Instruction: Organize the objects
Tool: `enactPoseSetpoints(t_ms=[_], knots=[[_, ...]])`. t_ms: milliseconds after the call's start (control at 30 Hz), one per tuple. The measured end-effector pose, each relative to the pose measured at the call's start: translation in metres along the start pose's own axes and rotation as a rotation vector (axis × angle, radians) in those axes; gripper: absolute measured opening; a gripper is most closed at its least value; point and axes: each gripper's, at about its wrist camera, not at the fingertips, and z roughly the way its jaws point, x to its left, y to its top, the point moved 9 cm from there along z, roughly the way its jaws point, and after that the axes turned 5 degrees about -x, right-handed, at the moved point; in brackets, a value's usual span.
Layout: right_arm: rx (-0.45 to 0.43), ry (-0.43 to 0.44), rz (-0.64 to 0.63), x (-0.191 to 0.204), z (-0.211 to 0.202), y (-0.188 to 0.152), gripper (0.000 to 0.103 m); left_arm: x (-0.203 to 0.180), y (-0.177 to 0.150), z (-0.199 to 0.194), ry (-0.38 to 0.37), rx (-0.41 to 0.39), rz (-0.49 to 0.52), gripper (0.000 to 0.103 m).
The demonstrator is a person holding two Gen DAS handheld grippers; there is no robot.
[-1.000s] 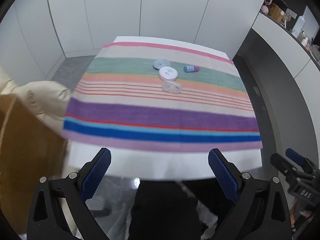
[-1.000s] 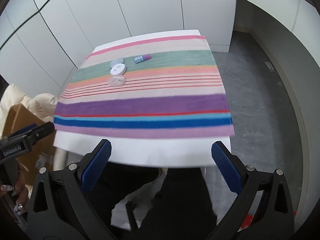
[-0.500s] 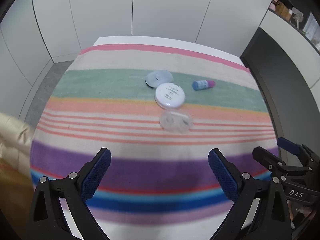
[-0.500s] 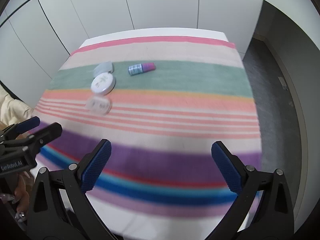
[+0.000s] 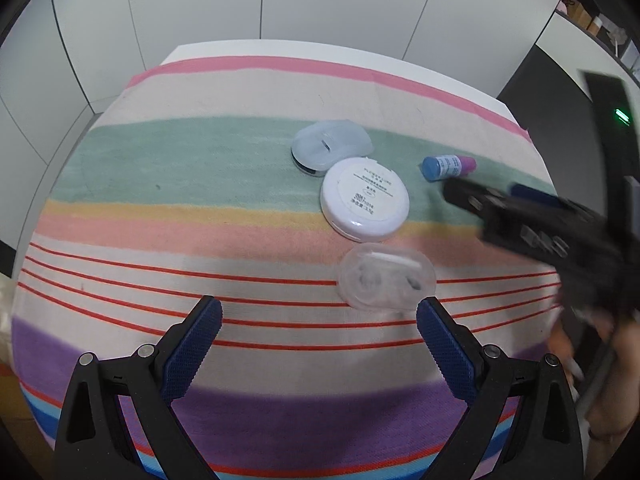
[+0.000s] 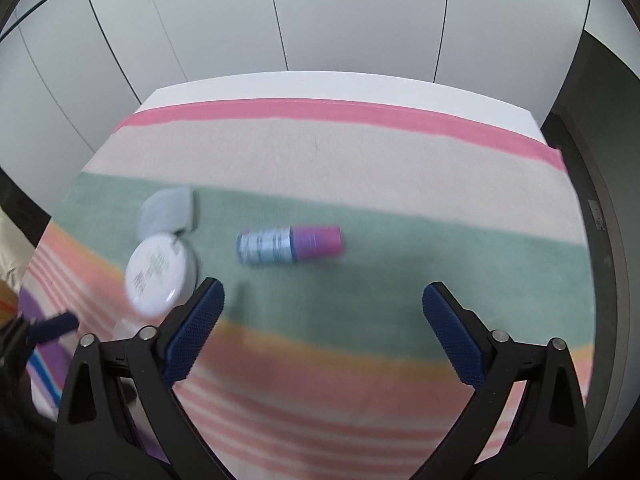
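Looking down from the left wrist, the left tool (image 5: 316,314) hangs spread wide with nothing between its blue pads, above the striped cloth (image 5: 200,240) that covers the white counter (image 5: 240,47). Taking the round white compact (image 5: 365,199) as landmark: its lid label carries small printed lines too fine to read. Touching its far-left edge lies a pale blue flat case (image 5: 330,148); just beside its near edge lies a clear oval case (image 5: 386,276), close to the tool's right pad. To its right lies a small bottle (image 5: 448,167), blue cap toward the compact, its label unreadable. The right tool (image 5: 500,200) reaches in blurred from the right, just beyond the bottle, with a hand (image 5: 608,380) behind it.

From the right wrist, the right tool (image 6: 322,304) is spread but closing, nothing between its pads. This blurred view shows the bottle's (image 6: 289,245) full length, right of the compact (image 6: 160,274), with its purple-pink end pointing away. The clear case is nearly hidden here.
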Motion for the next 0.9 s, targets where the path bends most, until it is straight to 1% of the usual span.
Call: enactPoseSetpoints(t_ms=[33, 67, 133, 167, 200, 233, 300, 367, 467, 500, 533, 567, 600, 633, 667, 733, 900], knots=[[-0.003, -0.001, 0.000, 0.001, 0.004, 0.002, 0.095, -0.001, 0.000, 0.001, -0.005, 0.001, 0.002, 0.099], [-0.008, -0.010, -0.006, 0.003, 0.007, 0.004, 0.094, -0.003, -0.002, 0.002, -0.014, 0.004, 0.007, 0.099], [-0.033, -0.035, -0.038, 0.008, 0.010, 0.008, 0.082, -0.007, -0.002, 0.004, -0.023, 0.006, 0.018, 0.099], [-0.042, -0.046, -0.051, 0.010, 0.010, 0.010, 0.078, -0.010, -0.002, 0.005, -0.025, 0.004, 0.024, 0.099], [-0.053, -0.059, -0.072, 0.014, 0.010, 0.011, 0.064, -0.012, -0.001, 0.007, -0.027, 0.003, 0.030, 0.099], [-0.062, -0.065, -0.090, 0.016, 0.009, 0.012, 0.061, -0.015, 0.000, 0.008, -0.028, 0.002, 0.034, 0.099], [-0.058, -0.069, -0.115, 0.019, 0.006, 0.011, 0.061, -0.019, 0.003, 0.010, -0.024, -0.002, 0.039, 0.099], [-0.059, -0.090, -0.119, 0.013, 0.005, 0.010, 0.061, -0.025, 0.006, 0.012, -0.030, -0.005, 0.046, 0.099], [-0.045, -0.101, -0.088, -0.002, -0.005, -0.001, 0.061, -0.031, 0.011, 0.017, -0.016, -0.013, 0.062, 0.097], [-0.040, -0.108, -0.075, -0.008, -0.009, -0.005, 0.061, -0.033, 0.013, 0.018, 0.002, -0.022, 0.081, 0.093], [-0.034, -0.113, -0.061, -0.014, -0.013, -0.010, 0.061, -0.035, 0.014, 0.019, 0.017, -0.026, 0.095, 0.083], [-0.030, -0.116, -0.052, -0.019, -0.016, -0.014, 0.060, -0.037, 0.016, 0.018, 0.050, -0.042, 0.128, 0.074], [-0.025, -0.118, -0.044, -0.024, -0.020, -0.019, 0.060, -0.039, 0.017, 0.018, 0.078, -0.052, 0.155, 0.060], [-0.022, -0.121, -0.039, -0.028, -0.023, -0.023, 0.060, -0.040, 0.018, 0.018, 0.084, -0.052, 0.165, 0.059], [-0.019, -0.125, -0.036, -0.031, -0.027, -0.026, 0.060, -0.041, 0.018, 0.019, 0.073, -0.053, 0.157, 0.059], [-0.015, -0.142, -0.030, -0.041, -0.031, -0.032, 0.060, -0.041, 0.018, 0.020, 0.075, -0.057, 0.147, 0.059], [-0.013, -0.147, -0.007, -0.053, -0.042, -0.037, 0.060, -0.042, 0.018, 0.017, 0.070, -0.058, 0.140, 0.059]])
